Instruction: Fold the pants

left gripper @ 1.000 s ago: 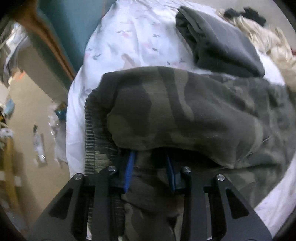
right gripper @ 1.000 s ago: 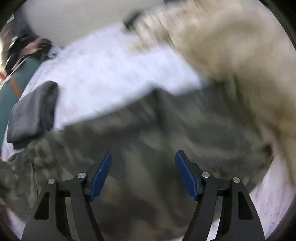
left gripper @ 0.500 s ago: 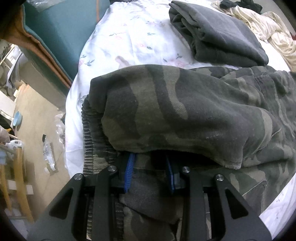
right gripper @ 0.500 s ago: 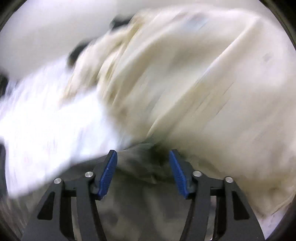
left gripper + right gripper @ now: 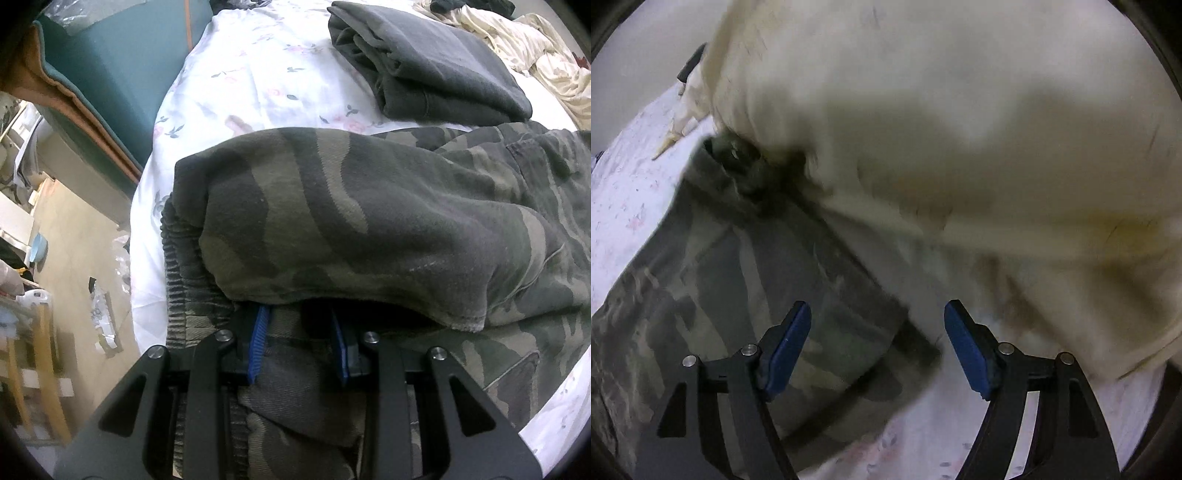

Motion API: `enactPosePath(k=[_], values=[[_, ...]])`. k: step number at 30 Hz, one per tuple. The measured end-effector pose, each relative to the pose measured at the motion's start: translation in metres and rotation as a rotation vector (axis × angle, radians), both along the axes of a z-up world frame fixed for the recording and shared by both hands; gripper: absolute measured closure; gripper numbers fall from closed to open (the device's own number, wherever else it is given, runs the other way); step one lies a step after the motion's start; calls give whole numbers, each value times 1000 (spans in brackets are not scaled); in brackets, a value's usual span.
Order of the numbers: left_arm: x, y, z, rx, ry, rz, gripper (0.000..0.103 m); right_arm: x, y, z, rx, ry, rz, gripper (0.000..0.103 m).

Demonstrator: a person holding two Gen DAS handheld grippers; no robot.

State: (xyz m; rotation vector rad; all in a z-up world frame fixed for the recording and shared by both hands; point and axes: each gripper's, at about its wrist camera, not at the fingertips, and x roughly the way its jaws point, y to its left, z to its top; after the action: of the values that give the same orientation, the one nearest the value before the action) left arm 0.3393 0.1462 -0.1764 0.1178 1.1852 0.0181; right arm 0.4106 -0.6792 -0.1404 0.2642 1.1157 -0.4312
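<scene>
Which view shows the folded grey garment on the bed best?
The left wrist view: the grey garment lies sharp and whole on the floral sheet, beyond the camouflage pants. The right wrist view does not show it, only blurred pants and a cream cloth.

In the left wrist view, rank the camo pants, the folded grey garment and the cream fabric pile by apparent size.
1. camo pants, clearly largest, though nearest the camera.
2. folded grey garment.
3. cream fabric pile, smallest as seen, but cut off by the frame edge, so its full extent is unsure.
</scene>
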Motion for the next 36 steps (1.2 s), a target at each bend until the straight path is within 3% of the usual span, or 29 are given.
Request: enactPosePath(k=[1, 3, 4, 7, 11, 15, 17, 18, 20, 21, 22, 24, 25, 27, 29, 34, 36], values=[[0, -2, 0, 8, -1, -4, 76, 2, 2, -3, 1, 5, 8, 60], [0, -2, -1, 13, -1, -7, 76, 7, 9, -2, -11, -4, 19, 86], [0, -3, -1, 12, 0, -6, 76, 6, 13, 4, -31, -30, 30, 93], [0, -2, 0, 8, 5, -11, 76, 4, 23, 36, -81, -67, 45, 96], [1, 2, 0, -8, 17, -31, 76, -15, 7, 74, -50, -106, -7, 98], [5, 8, 1, -44, 36, -31, 77, -28, -15, 31, -12, 38, -104, 98], [5, 8, 0, -33, 34, -36, 76, -30, -19, 0, 28, 67, -138, 96], [5, 7, 0, -24, 32, -41, 77, -31, -17, -5, 36, 63, -140, 90], [4, 6, 0, -20, 32, -44, 77, -29, -11, -5, -36, 74, -150, 59], [5, 5, 0, -21, 33, -44, 77, -26, -6, -1, -71, 68, -141, 34], [4, 5, -1, -22, 34, -47, 77, -22, 2, 5, -125, 62, -126, 31], [5, 5, -1, -25, 37, -46, 77, -15, 22, 24, -264, 13, -75, 31], [5, 4, -2, -22, 36, -44, 76, -9, 34, 35, -274, -44, -29, 31], [3, 2, -1, -10, 32, -48, 76, 6, 53, 42, -178, -108, 83, 32], [2, -1, -1, -2, 27, -52, 76, 29, 73, 40, -157, -82, 175, 33], [3, -1, 0, -3, 32, -51, 76, 94, 86, 21, -356, 10, 205, 31], [2, -1, 0, 4, 30, -62, 76, 119, 83, 16, -429, 47, 201, 35]])
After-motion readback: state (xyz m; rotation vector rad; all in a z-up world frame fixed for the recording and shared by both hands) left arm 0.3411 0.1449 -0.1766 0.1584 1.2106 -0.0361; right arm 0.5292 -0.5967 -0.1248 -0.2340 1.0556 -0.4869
